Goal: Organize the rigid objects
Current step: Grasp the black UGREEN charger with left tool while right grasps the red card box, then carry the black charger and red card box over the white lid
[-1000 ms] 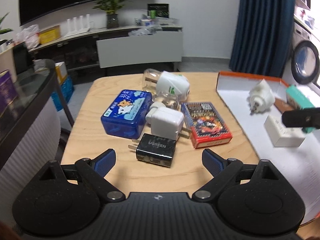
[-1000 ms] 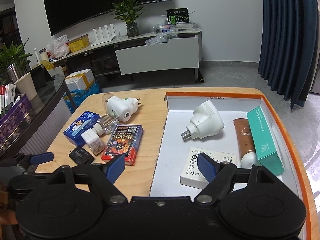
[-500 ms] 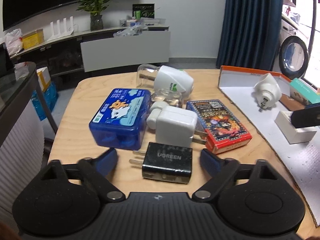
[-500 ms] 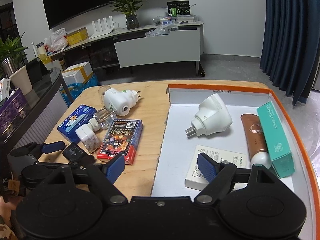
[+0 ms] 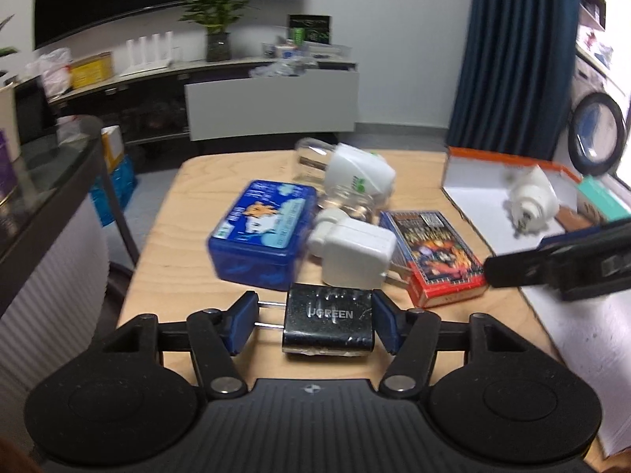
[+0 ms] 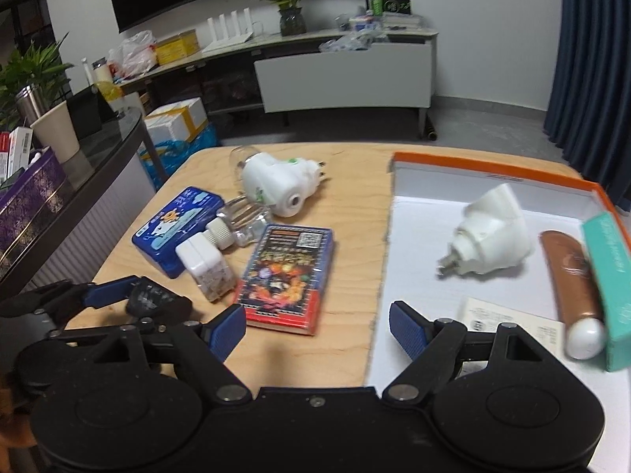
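Only one word can really be read here: "UGREEN", printed in pale letters on top of the black charger (image 5: pixel 328 321) in the left wrist view. A QR code can be made out on the card box (image 6: pixel 286 278), but the print around it is too blurred to be read. Some lettering is seen along the side of the teal box (image 6: pixel 609 276) and small print on the white box (image 6: pixel 512 325) in the tray, none of it legible. A cartoon label is carried by the blue tin (image 5: pixel 262 230), its text unreadable too.
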{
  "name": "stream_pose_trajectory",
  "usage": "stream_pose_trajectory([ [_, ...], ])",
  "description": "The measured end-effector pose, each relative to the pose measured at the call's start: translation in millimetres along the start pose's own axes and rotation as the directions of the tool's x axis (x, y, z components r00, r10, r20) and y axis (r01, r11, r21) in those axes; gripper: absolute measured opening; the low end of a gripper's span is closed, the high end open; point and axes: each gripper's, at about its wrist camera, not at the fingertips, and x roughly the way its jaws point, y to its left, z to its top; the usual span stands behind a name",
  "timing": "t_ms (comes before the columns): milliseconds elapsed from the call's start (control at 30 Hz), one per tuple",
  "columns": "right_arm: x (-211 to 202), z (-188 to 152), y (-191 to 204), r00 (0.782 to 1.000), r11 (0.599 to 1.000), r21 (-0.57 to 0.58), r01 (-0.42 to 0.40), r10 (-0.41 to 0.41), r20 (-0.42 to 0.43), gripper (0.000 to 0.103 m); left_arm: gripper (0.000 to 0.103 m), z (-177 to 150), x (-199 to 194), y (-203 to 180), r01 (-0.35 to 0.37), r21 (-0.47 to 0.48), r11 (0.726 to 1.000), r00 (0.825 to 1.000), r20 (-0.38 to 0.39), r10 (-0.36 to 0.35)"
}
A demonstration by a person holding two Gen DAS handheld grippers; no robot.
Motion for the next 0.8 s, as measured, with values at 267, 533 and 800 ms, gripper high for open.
stream_pose_trajectory([
  [267,37,12,17,0.998,1.0,-0.002,-0.017,0.017,-0.058,0.094,0.062,4,-15,9,-0.018,-0.068,0.998,0.999,0.044,0.021],
  [533,64,22,23,0.995,0.998,-0.02,0.052,-0.053,-0.079,0.096,0.062,7,-16,13,-0.009,-0.113,0.994,0.998,0.062,0.016],
  [800,60,18,27,0.996,0.994,-0.07,0.084,-0.086,-0.028,0.071,0.062,8,-16,13,-0.006,-0.127,0.992,0.998,0.064,0.014],
])
